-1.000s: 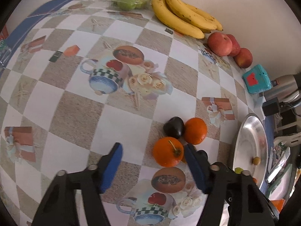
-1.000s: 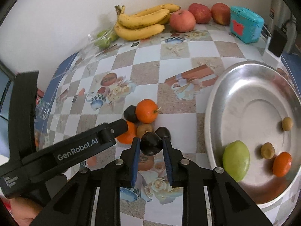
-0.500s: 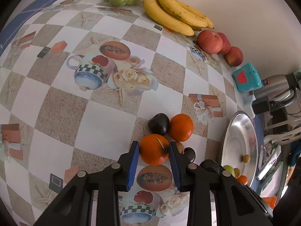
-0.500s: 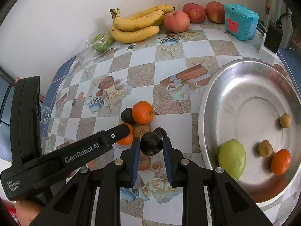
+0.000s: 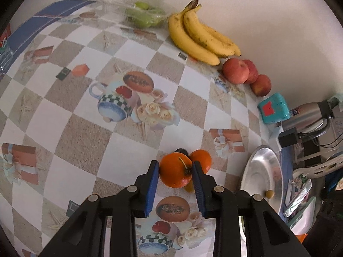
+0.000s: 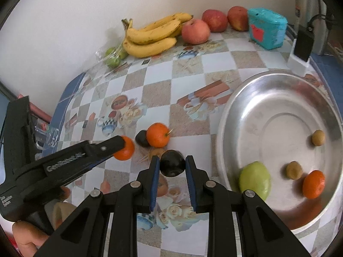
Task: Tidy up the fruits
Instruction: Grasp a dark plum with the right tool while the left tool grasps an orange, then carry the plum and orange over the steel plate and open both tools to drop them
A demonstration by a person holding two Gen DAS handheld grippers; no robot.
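Above the tablecloth (image 5: pixel 70 141), left gripper (image 5: pixel 175 169) tilts down, clamping an orange (image 5: pixel 174 170).

hidden: dark fruit (image 5: pixel 181 150) mostly behind the held orange (image 5: pixel 175 169), brown fruit (image 6: pixel 158 151) peeks out behind the plum (image 6: pixel 172 163) | cut off: tray (image 6: pixel 278 224) by right edge, hand (image 6: pixel 25 238) by the corner | blurred: tray's far rim, green fruit in bag (image 5: pixel 143 15) | too small: tray fruit (image 5: pixel 269 193) in left view
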